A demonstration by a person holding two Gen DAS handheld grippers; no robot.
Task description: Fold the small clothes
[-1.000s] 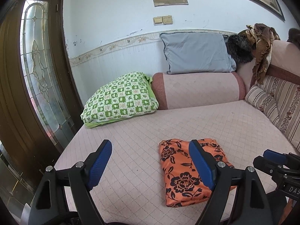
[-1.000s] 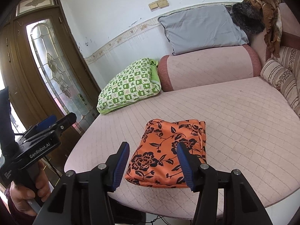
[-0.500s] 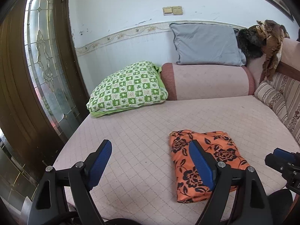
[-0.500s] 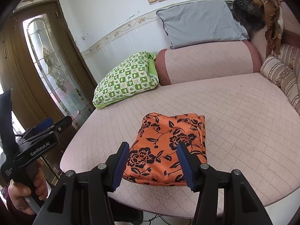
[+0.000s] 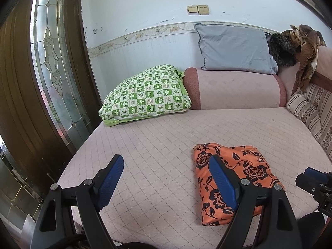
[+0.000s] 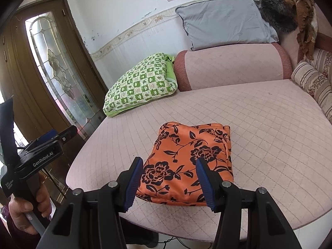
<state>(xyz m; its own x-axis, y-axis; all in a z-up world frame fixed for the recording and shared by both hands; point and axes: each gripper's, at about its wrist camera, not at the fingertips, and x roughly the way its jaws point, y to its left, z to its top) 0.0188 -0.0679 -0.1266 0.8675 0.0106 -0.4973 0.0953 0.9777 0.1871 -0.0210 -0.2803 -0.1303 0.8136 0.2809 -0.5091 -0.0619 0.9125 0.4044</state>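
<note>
An orange cloth with black flowers (image 5: 238, 178) (image 6: 191, 157) lies folded into a neat rectangle on the pink quilted sofa seat (image 5: 166, 141) (image 6: 269, 128), near its front edge. My left gripper (image 5: 166, 176) hovers open to the left of the cloth, its right pad in front of the cloth's left edge, holding nothing. My right gripper (image 6: 170, 178) is open in front of the cloth's near edge, above the seat, with nothing between its blue pads. A hand grips the left tool's handle (image 6: 27, 207) in the right wrist view.
A green checked pillow (image 5: 145, 97) and a pink bolster (image 5: 234, 89) lie at the back of the seat, with a grey cushion (image 5: 234, 49) on top. A striped cushion (image 5: 307, 110) and brown cloth (image 5: 305, 47) are on the right. A wooden glass door (image 5: 54, 66) stands left.
The left gripper has drifted left and back a little, so the cloth sits farther right in its view. The right gripper has barely moved. The cloth lies unchanged.
</note>
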